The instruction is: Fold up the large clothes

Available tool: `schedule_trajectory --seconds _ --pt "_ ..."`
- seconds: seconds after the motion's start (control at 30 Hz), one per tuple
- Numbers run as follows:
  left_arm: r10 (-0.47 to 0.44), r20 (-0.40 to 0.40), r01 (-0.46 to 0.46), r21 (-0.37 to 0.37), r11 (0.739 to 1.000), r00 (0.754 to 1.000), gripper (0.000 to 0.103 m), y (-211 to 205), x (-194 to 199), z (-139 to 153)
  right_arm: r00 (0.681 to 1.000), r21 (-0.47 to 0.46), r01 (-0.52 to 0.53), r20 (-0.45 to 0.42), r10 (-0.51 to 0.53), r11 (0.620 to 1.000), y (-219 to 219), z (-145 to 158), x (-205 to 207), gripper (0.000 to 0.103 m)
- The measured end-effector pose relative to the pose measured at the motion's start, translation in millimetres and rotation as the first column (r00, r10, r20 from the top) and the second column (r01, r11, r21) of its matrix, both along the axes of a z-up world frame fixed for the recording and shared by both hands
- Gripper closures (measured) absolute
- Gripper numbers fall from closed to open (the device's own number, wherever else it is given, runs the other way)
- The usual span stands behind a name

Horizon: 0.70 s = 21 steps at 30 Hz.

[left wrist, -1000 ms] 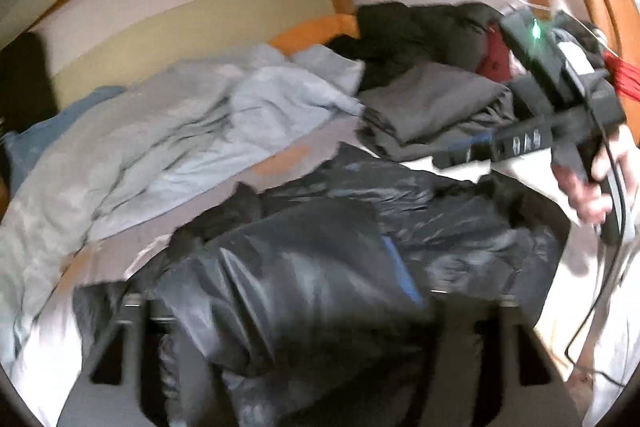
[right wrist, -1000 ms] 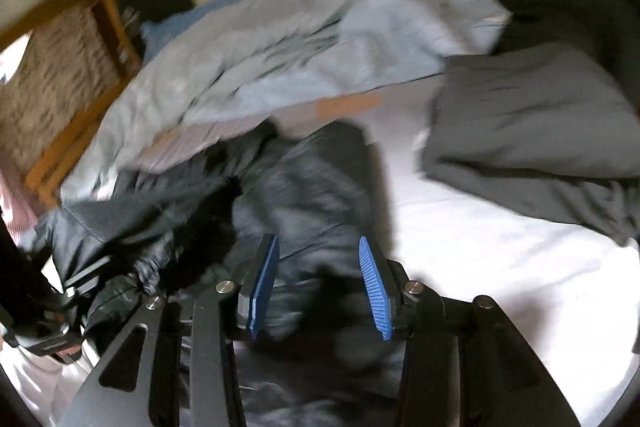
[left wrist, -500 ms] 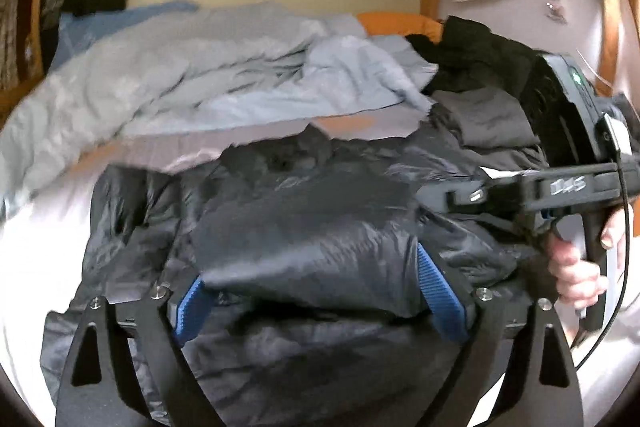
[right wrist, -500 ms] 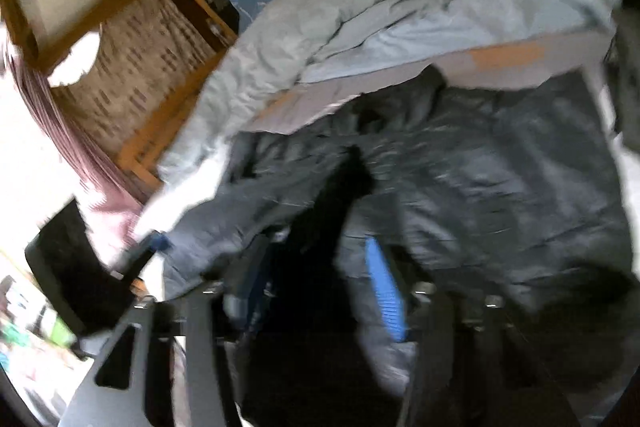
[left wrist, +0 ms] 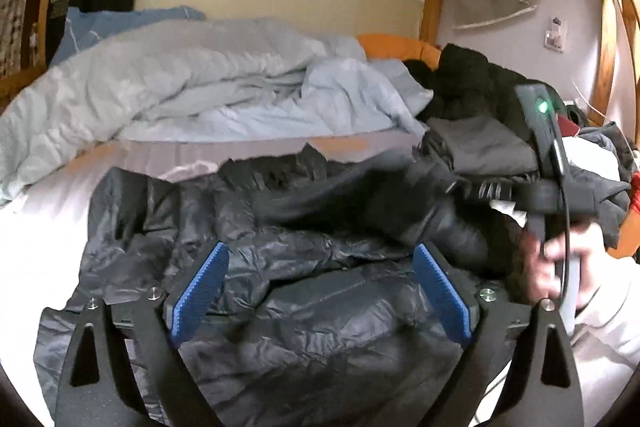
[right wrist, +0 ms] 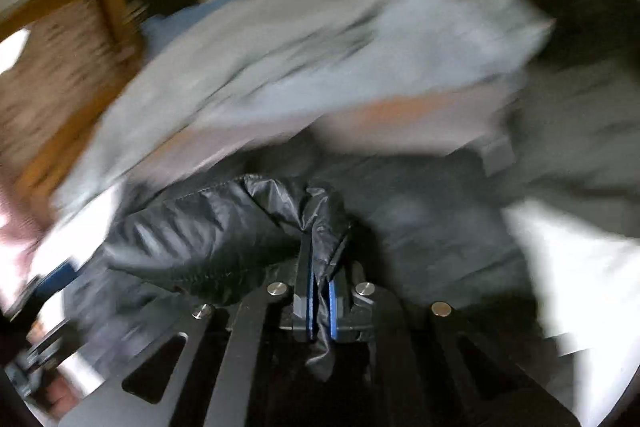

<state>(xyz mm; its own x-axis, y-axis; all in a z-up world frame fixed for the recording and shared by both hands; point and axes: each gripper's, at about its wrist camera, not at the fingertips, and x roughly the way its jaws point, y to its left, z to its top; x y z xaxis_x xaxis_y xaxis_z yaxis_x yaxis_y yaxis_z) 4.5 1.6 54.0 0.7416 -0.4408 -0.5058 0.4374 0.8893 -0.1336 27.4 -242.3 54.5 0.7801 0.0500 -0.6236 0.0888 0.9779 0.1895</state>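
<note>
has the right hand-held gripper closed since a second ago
Yes. The right hand-held gripper stood open above the black puffer jacket a second ago; now its blue pads are pinched on a fold of it.

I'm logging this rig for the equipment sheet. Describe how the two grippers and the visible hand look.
The left gripper has matte black slotted finger arms with silver screws and ribbed blue pads. The right gripper matches: black frame, silver bolts, thin blue pads. Seen from the left wrist camera, its black body carries a green light and a black cable. The right hand is bare, with a white sleeve.
</note>
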Motion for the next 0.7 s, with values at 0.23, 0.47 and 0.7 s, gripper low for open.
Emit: schedule_trajectory --seconds 0.23,0.47,0.7 --pt "0.05 0.011 -0.049 -0.053 0.997 0.999 0.01 11 3 9 0.785 -0.242 0.565 0.454 -0.422 0.789 -41 88 -60 0.097" --pt "0.131 0.045 -0.127 -0.087 0.988 0.99 0.01 23 2 17 0.93 -0.291 0.152 0.365 -0.037 0.945 28 60 -38 0.097" --pt "0.218 0.058 -0.211 -0.116 0.971 0.974 0.01 51 5 24 0.935 -0.324 -0.351 -0.073 0.347 0.879 129 -41 0 0.096"
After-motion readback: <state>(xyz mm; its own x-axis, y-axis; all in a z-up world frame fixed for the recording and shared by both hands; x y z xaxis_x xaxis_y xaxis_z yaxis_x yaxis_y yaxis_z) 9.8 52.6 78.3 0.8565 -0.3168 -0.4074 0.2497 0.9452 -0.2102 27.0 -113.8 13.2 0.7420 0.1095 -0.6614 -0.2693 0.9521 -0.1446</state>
